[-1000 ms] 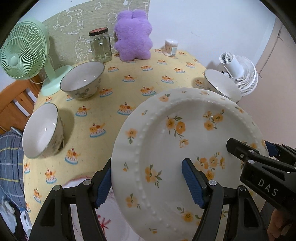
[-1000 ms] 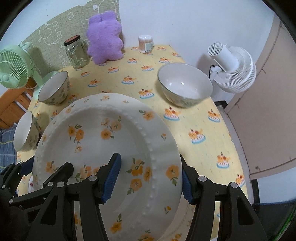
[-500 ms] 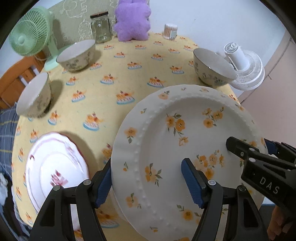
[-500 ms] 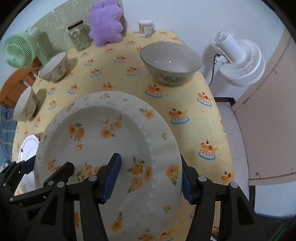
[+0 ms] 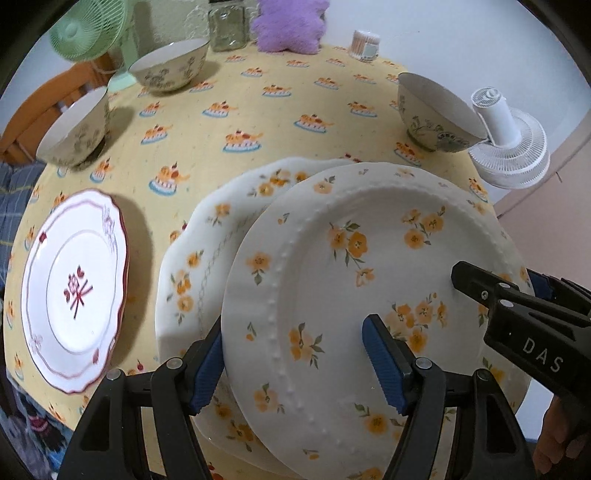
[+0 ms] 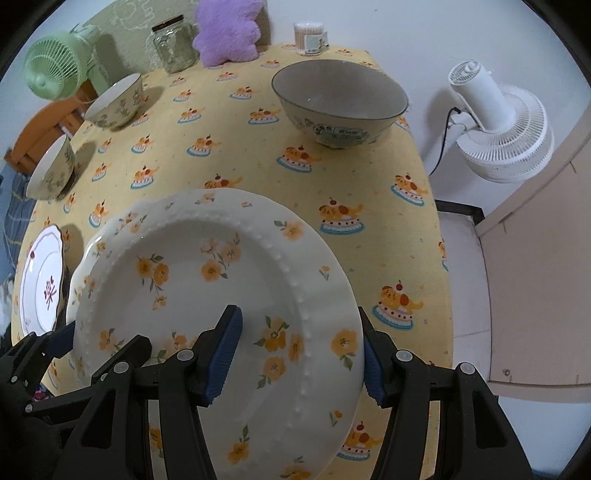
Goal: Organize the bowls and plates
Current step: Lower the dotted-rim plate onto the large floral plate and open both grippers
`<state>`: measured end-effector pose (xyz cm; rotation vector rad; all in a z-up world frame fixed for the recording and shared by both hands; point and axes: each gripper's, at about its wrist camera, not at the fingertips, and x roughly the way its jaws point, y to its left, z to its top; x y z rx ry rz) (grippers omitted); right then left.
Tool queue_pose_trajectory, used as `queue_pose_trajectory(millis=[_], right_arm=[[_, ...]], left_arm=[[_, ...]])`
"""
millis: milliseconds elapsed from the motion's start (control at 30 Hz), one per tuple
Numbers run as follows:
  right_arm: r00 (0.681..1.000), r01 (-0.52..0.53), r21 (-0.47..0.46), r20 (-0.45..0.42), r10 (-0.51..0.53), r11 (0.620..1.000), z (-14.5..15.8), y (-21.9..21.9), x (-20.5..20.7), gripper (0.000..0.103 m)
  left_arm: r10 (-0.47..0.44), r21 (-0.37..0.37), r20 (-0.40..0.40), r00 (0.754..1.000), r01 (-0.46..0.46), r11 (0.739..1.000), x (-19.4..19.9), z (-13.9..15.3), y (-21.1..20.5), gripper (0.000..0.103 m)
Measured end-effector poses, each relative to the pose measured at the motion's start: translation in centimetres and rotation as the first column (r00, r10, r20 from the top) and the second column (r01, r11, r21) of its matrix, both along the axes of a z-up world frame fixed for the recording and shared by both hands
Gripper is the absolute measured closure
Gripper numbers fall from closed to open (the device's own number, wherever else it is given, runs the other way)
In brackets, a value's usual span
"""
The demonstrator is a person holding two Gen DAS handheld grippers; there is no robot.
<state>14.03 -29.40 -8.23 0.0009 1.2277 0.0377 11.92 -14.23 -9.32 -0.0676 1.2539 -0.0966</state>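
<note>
A white plate with orange flowers [image 5: 369,258] [image 6: 207,280] is held above the table by both grippers. My left gripper [image 5: 299,365] is shut on its left rim. My right gripper [image 6: 299,354] is shut on its right rim and shows in the left wrist view [image 5: 517,306]. Below it lies a second orange-flower plate [image 5: 207,258] with a wavy rim. A white plate with a red pattern [image 5: 74,288] [image 6: 40,288] lies at the left. Three bowls stand on the table: one at the right [image 5: 432,110] [image 6: 340,99], two at the far left [image 5: 170,66] [image 5: 74,129].
The table has a yellow cloth with cake prints [image 5: 258,110]. A green fan [image 5: 88,26], a glass jar [image 5: 225,26], a purple plush [image 5: 288,22] and a cotton-swab tub [image 5: 365,44] stand at the back. A white fan [image 6: 498,129] stands off the right edge.
Both grippers have carried the flower plate back and tilted down. The second flower plate and the whole red-pattern plate have come into view beneath and to the left.
</note>
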Motion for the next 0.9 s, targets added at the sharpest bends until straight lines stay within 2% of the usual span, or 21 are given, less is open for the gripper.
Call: queue_pose_trajectory(millis=[367, 700, 900], right_arm=[[0.999, -0.05, -0.001, -0.005, 0.05, 0.999, -0.7, 0.9, 0.4, 0.043], [0.999, -0.044, -0.012, -0.016, 0.044, 0.999, -1.2, 1.2, 0.4, 0.046], [0.999, -0.029, -0.004, -0.023, 0.029, 1.0, -1.1, 1.1, 0.1, 0.046]], left_arm=[[0.057, 0.004, -0.023, 0.998, -0.056, 0.998, 0.7, -0.4, 0.3, 0.029], [0.087, 0.092, -0.035, 0.996, -0.084, 0.992, 1.3, 0.0, -0.6, 0.028], [0.07, 0.146, -0.027, 0.997, -0.066, 0.987, 1.4, 0.0, -1.0, 0.026]])
